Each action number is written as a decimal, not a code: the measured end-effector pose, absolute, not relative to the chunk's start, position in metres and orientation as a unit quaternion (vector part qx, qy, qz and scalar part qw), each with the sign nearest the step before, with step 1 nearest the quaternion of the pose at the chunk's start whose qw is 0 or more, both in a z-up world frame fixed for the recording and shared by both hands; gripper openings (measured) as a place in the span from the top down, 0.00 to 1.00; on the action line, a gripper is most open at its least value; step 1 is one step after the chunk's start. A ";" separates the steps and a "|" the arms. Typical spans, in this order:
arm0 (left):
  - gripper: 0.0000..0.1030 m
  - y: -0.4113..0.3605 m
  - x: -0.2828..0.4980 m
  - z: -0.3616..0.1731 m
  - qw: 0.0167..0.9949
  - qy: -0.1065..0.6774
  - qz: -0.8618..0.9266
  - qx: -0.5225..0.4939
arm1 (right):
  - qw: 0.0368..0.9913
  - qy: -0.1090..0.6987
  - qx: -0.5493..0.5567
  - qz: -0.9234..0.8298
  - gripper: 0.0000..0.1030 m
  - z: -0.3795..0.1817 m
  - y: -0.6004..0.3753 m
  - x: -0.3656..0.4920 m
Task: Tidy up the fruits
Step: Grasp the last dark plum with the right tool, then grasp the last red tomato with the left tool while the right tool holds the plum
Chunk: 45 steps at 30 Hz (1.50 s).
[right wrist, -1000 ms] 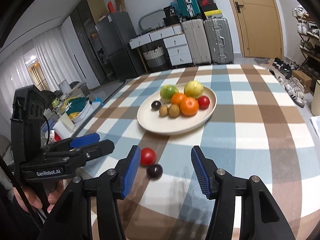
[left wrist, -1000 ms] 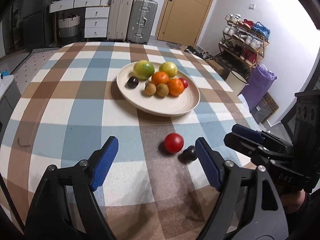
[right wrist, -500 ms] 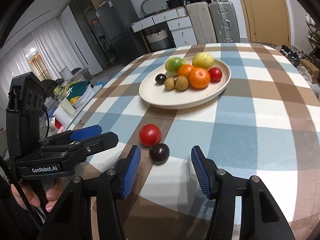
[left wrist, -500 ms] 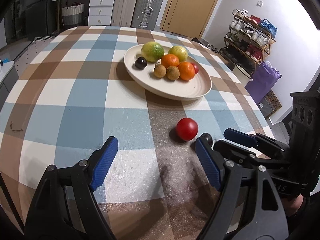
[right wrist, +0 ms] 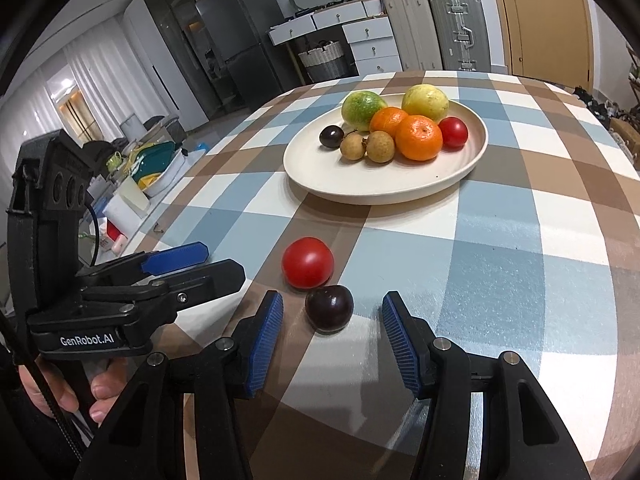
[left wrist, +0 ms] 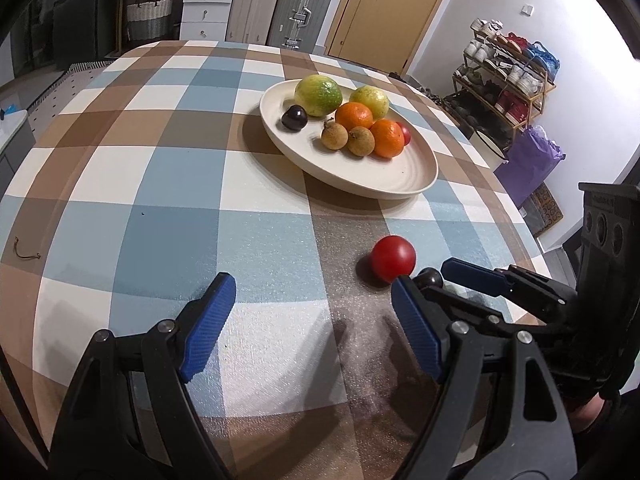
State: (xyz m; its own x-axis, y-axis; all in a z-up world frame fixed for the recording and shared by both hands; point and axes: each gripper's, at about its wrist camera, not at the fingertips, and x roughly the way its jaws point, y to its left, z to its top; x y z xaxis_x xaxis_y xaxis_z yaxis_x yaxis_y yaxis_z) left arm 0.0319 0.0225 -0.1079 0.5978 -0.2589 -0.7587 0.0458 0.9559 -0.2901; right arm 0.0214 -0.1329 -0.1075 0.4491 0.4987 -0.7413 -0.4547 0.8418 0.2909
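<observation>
between the open right gripper [right wrist: 332, 316] fingers, a dark plum [right wrist: 329, 307].

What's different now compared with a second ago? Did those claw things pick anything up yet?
Nothing is picked up yet. The right gripper has moved in toward the loose dark plum, which now sits just ahead of its open fingers. The left gripper also came closer to the table, open and empty. The red tomato, the plate and its fruits stayed put.

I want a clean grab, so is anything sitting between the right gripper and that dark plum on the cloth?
Nothing visible. The right gripper is open with the dark plum between its fingers; the red tomato lies just beyond it.
</observation>
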 end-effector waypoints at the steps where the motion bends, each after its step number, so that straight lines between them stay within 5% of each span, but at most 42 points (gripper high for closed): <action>1: 0.24 0.023 0.032 -0.108 0.886 0.440 -0.086 -0.121 | 0.852 0.442 0.019 0.280 0.47 -0.108 -0.131 0.022; 3: 0.24 0.023 0.032 -0.108 0.885 0.441 -0.086 -0.120 | 0.852 0.441 0.005 0.282 0.51 -0.108 -0.127 0.022; 5: 0.24 0.024 0.034 -0.108 0.885 0.442 -0.087 -0.121 | 0.847 0.449 -0.017 0.284 0.72 -0.110 -0.122 0.021; 6: 0.24 0.024 0.035 -0.109 0.884 0.443 -0.088 -0.120 | 0.848 0.449 -0.029 0.279 0.74 -0.111 -0.120 0.021; 38: 0.24 -0.052 0.078 -0.117 0.865 0.475 -0.151 -0.053 | 0.876 0.402 0.080 0.254 0.75 -0.088 -0.211 0.030; 45: 0.48 -0.065 0.080 -0.116 0.861 0.476 -0.174 -0.031 | 0.881 0.398 0.089 0.239 0.75 -0.087 -0.229 0.029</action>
